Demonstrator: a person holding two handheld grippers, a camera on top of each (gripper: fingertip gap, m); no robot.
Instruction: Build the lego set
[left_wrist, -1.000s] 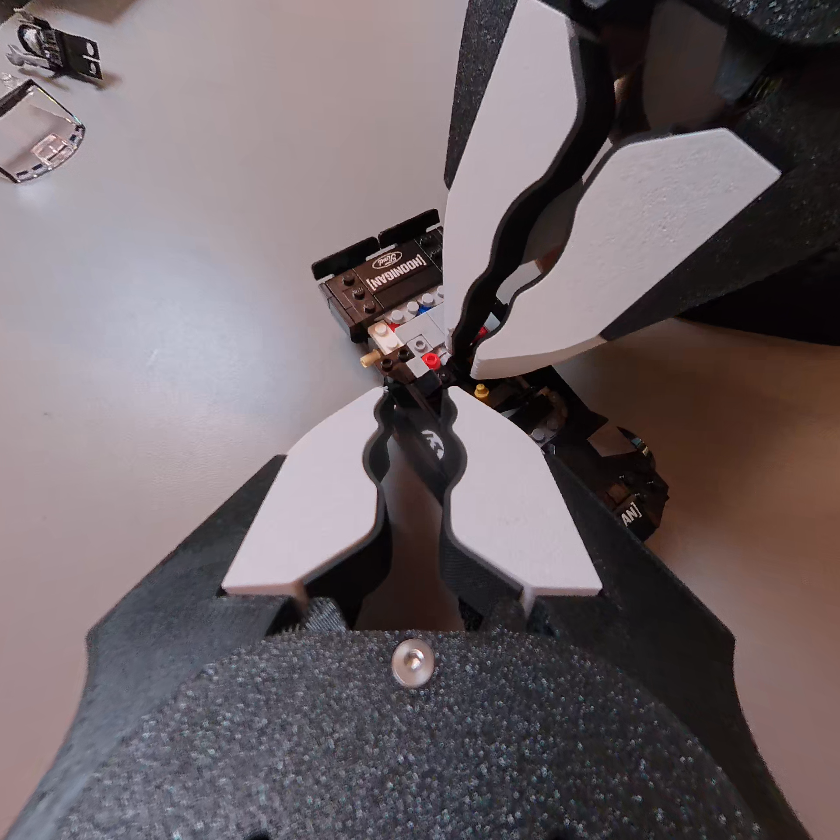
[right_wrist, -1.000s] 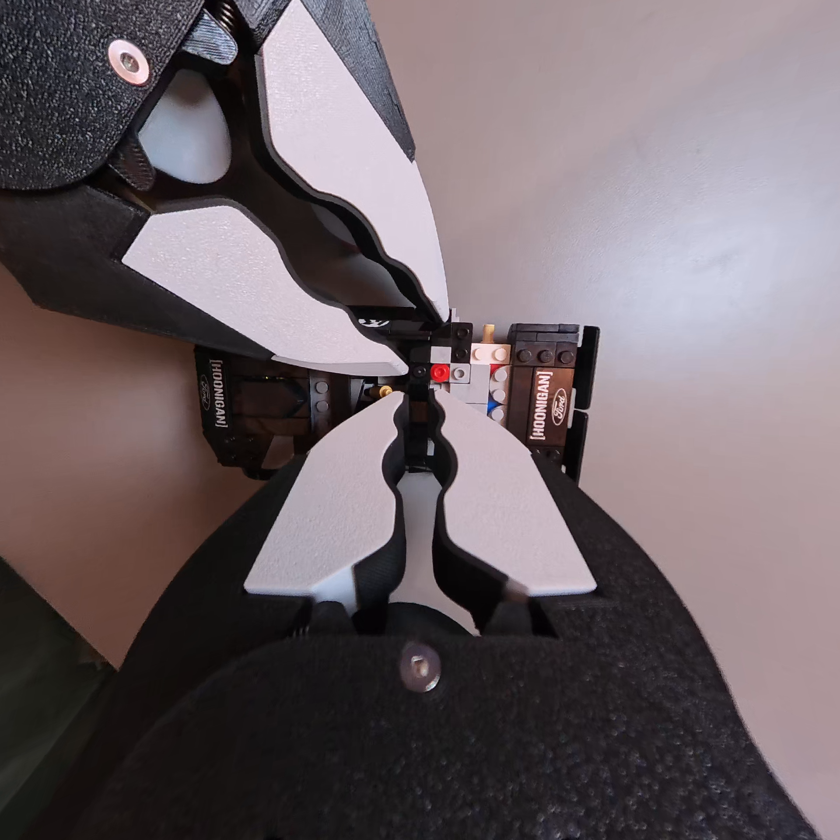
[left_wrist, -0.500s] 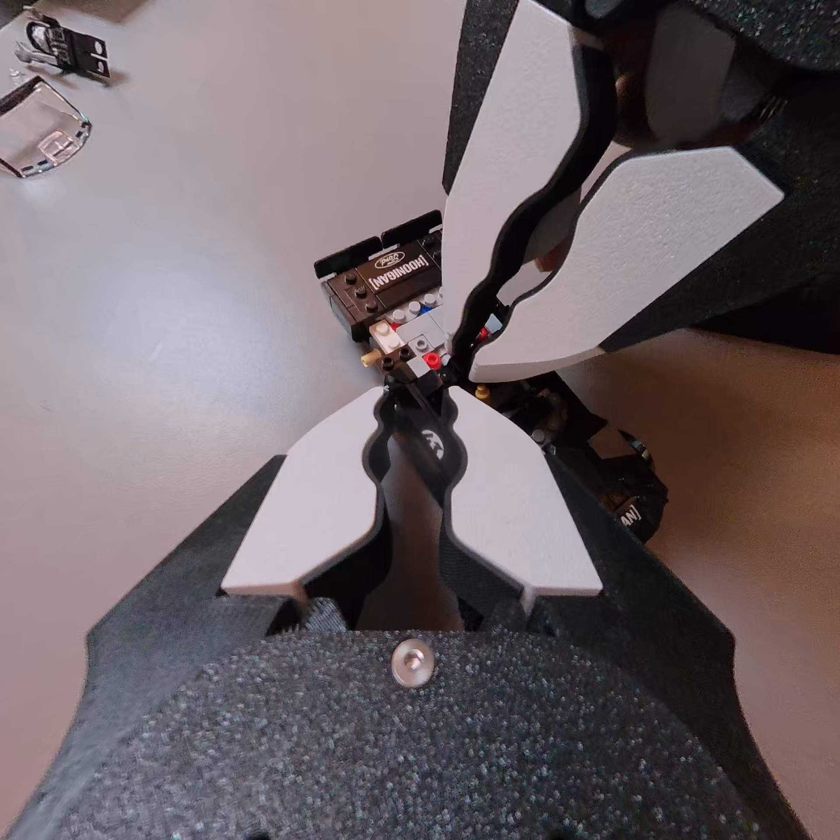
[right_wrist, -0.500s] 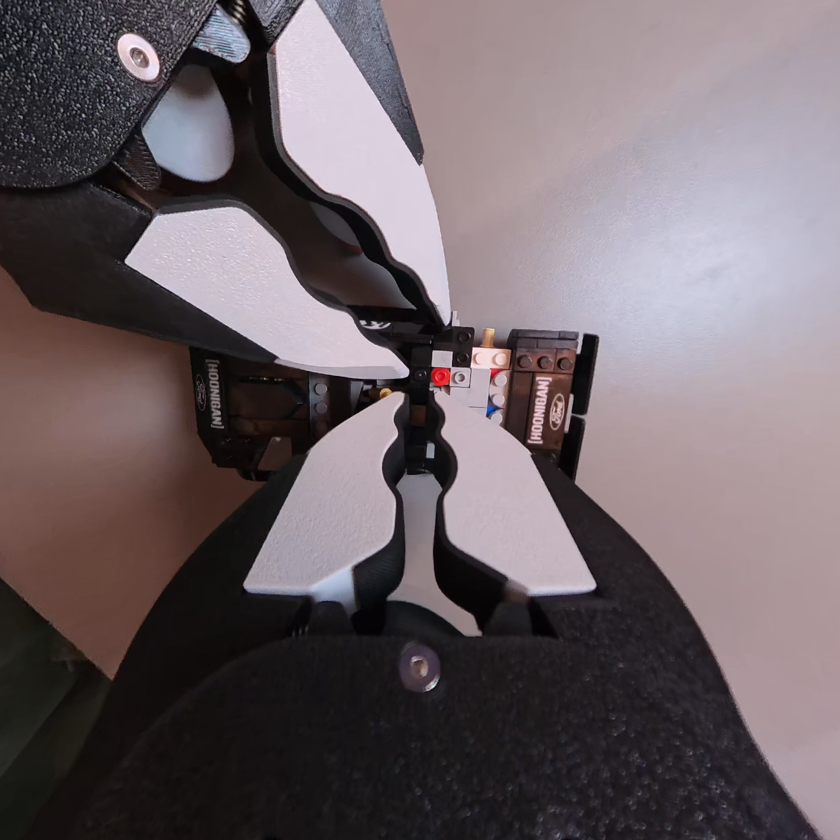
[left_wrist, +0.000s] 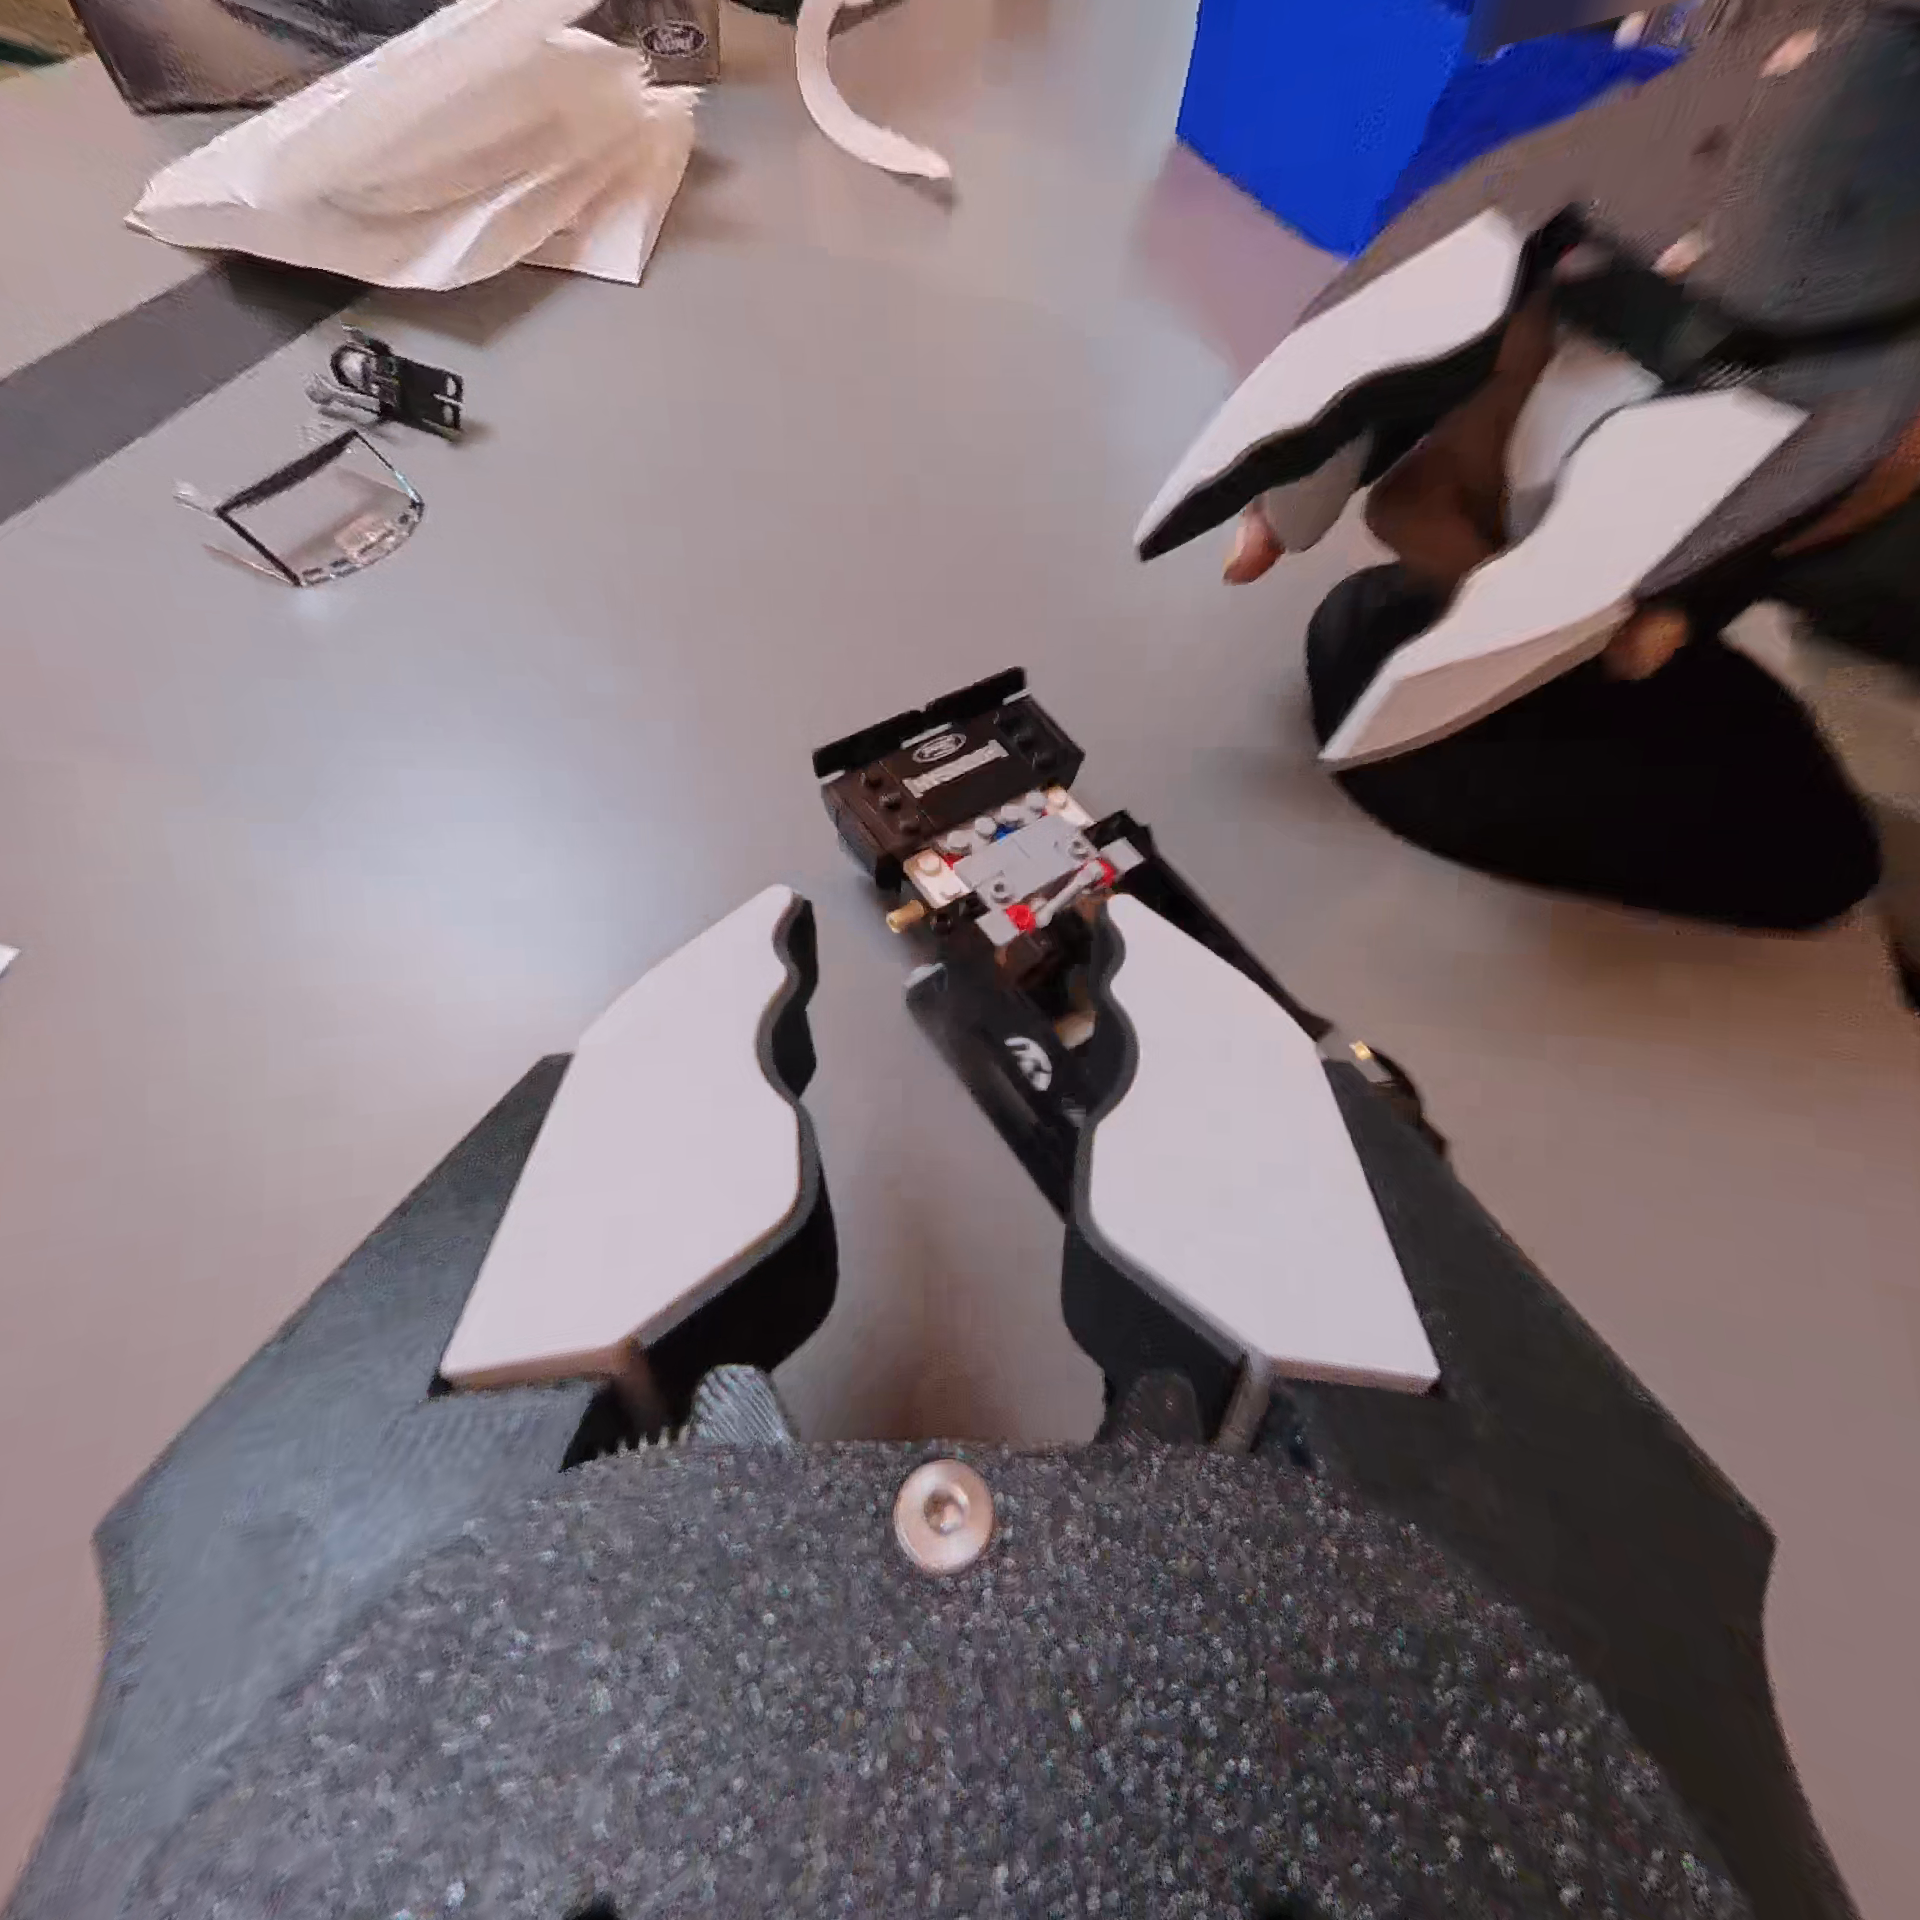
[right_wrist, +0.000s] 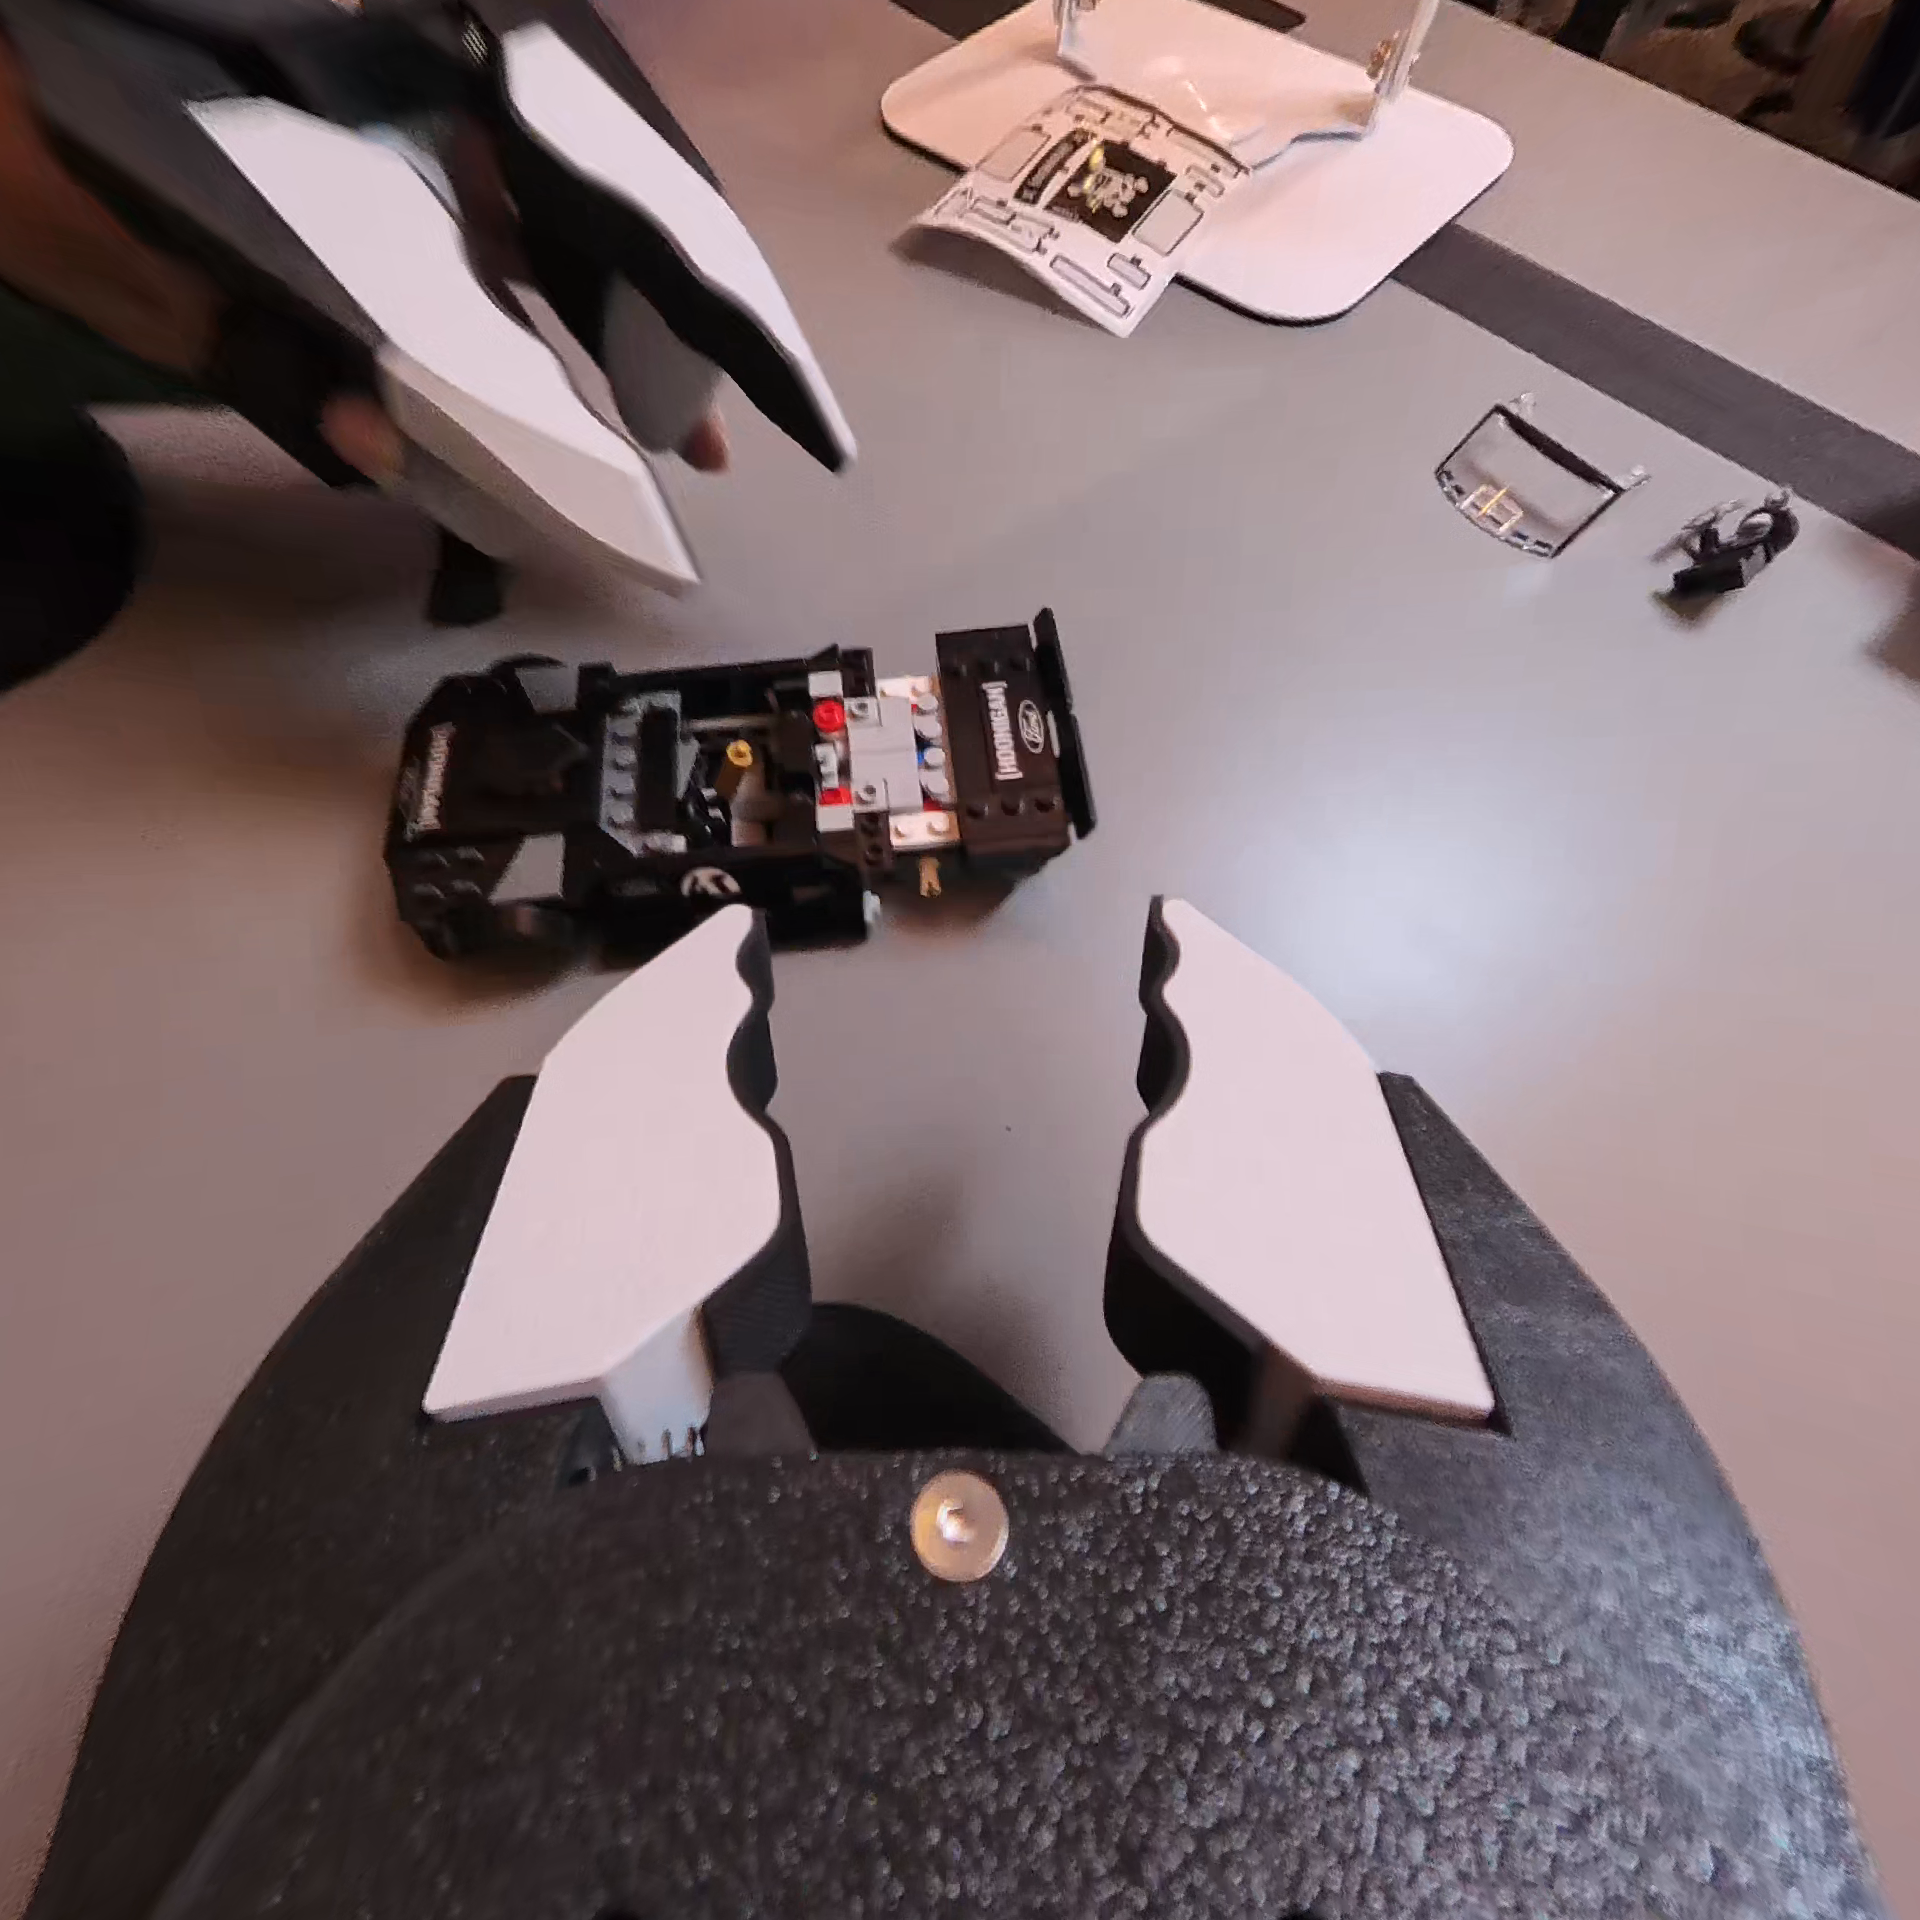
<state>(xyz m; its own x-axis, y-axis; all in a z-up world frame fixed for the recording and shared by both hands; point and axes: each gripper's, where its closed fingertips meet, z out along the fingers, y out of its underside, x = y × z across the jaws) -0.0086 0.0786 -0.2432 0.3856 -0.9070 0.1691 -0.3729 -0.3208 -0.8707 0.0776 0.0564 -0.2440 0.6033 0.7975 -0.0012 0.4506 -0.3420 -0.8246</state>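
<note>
The black lego car (right_wrist: 727, 790), with grey, red and blue studs in its open middle, lies on the grey table. In the left wrist view the car (left_wrist: 987, 831) sits just ahead of my left gripper (left_wrist: 956, 925), which is open and empty. The car's black side reaches in between the fingers, close to the right finger (left_wrist: 1226, 1164). My right gripper (right_wrist: 954, 920) is open and empty, just short of the car's near side. It also shows raised at the upper right of the left wrist view (left_wrist: 1236, 644). The left gripper shows at the upper left of the right wrist view (right_wrist: 758, 520).
A clear windshield piece (left_wrist: 312, 509) (right_wrist: 1527, 488) and a small black part (left_wrist: 400, 384) (right_wrist: 1735, 540) lie apart from the car. A white paper bag (left_wrist: 436, 156), a sticker sheet (right_wrist: 1081, 197), a white tray (right_wrist: 1403, 156) and a blue object (left_wrist: 1320, 104) are at the far side. From the left gripper's tips to the clear windshield piece (right_wrist: 1527, 488) is close to 20 centimeters. Seen from the left wrist view (left_wrist: 314, 510) as well.
Both grippers were shut on the car, tips meeting over its middle. Both have opened and pulled back and up, and the car now lies free on the table.
</note>
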